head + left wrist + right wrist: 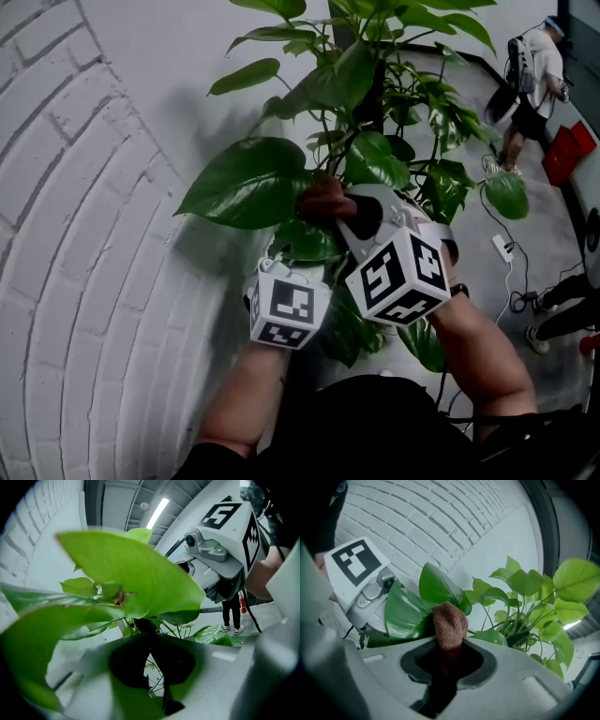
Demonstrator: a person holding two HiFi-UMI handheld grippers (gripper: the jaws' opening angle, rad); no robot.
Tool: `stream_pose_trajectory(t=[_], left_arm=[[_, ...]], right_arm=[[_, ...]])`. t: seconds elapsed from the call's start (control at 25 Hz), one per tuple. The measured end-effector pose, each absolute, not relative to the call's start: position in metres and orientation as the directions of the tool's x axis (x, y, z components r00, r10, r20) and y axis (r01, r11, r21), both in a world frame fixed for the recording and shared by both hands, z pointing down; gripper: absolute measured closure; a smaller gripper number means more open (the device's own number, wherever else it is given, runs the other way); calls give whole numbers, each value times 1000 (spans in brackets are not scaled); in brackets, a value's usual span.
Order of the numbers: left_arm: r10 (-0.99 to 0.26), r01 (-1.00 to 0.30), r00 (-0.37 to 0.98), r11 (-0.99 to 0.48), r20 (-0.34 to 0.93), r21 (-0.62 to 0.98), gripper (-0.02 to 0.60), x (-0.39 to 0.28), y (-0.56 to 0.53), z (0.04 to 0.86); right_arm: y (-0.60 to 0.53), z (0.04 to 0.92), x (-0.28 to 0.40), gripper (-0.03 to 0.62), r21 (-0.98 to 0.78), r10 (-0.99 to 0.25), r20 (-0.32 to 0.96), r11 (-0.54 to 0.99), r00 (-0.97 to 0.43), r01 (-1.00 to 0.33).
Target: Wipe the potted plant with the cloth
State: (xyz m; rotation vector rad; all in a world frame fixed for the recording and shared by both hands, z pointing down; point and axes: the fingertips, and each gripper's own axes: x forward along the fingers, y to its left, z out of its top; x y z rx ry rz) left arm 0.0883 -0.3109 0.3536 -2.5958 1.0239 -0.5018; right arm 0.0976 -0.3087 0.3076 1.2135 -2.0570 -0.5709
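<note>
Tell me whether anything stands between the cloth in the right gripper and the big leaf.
Nothing visible does. The brown cloth, clamped in the right gripper, sits right at the big leaf; the left gripper is off to that leaf's side, not between them.

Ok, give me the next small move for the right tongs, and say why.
Probably drag the brown cloth across the leaf beside it. The right tongs are shut on the cloth, which rests against that leaf, and the left tongs seem to hold the leaf steady for wiping.
</note>
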Motion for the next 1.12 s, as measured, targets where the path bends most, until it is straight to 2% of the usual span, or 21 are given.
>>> stream_pose_trajectory(t=[1.12], left_arm=[[-634,-523,744,-749,210,-406,565,61,-278,366]], right_arm=[[-255,317,27,530,636,-857,353,514,-376,-575]])
